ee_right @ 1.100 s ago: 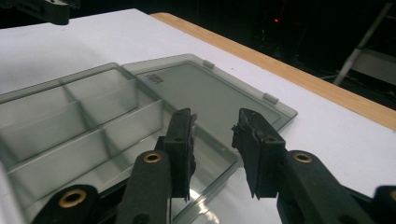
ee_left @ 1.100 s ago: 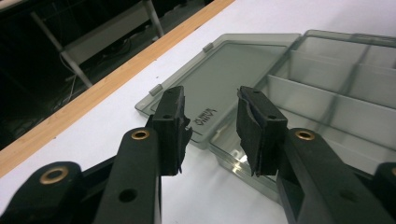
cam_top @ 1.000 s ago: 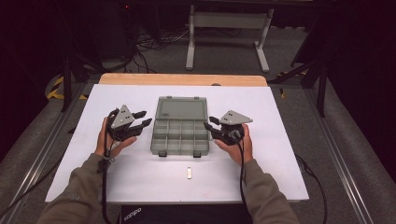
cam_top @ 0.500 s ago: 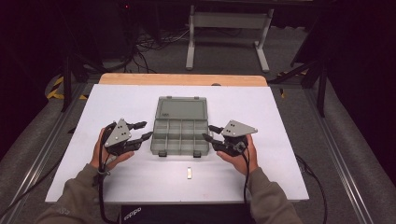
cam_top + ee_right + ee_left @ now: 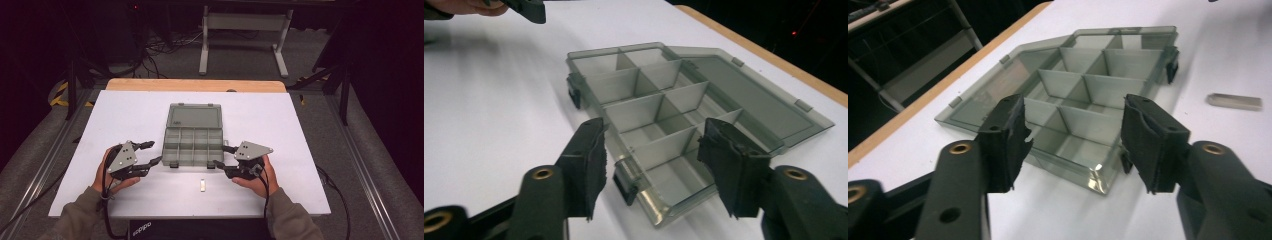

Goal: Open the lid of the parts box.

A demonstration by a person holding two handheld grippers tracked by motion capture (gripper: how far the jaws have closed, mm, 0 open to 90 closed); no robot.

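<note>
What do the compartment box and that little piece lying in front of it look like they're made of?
The compartment box looks like smoky, translucent hard plastic with a glossy finish: the dividers and the white table show through its walls and open lid, and its corner glints. The small piece looks pale and slightly shiny, perhaps metal or clear plastic; it is too small and blurred to tell.

high view up top looking forward and down at the whole table (image 5: 125,120), both gripper views low, close, aimed from opposite sides at the same open compartment box (image 5: 194,142) (image 5: 1083,95) (image 5: 659,115)
</note>
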